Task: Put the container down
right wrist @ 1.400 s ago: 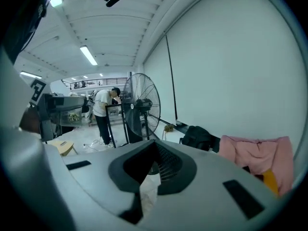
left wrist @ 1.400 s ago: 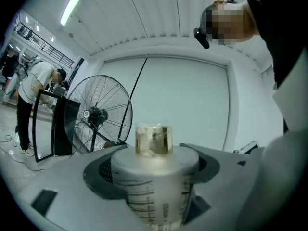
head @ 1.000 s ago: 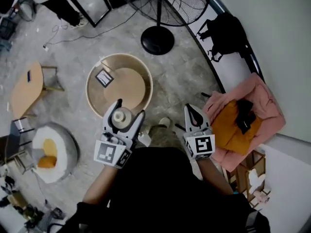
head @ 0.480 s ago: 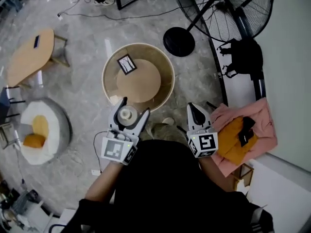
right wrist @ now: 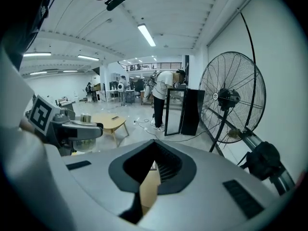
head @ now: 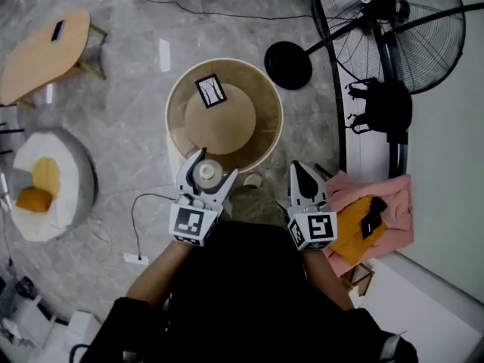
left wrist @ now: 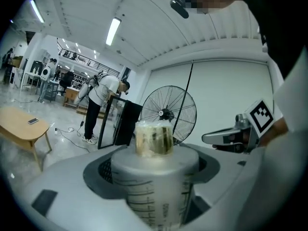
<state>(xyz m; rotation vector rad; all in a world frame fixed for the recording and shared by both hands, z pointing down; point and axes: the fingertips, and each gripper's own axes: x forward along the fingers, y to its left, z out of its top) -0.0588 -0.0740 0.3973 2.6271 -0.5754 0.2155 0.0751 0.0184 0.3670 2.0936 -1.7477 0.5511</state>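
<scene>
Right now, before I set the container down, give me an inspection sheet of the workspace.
Surface: round wooden table, bare apart from a marker card.
Job's things: container, upright, at the table's near rim.
Clutter: pink cloth, black bag, both on the floor at the right.
Grippers: left gripper shut on the container; right gripper shut, empty.
Cables: floor cable beside the left gripper.
Surroundings: standing fan, low table.

Your head view is evenly lit, dim toward its lower edge; glare streaks the floor. Both gripper views bend strongly and blacken at the corners. Ceiling strip lights burn white overhead. The container, close to your left lens, reads soft.
</scene>
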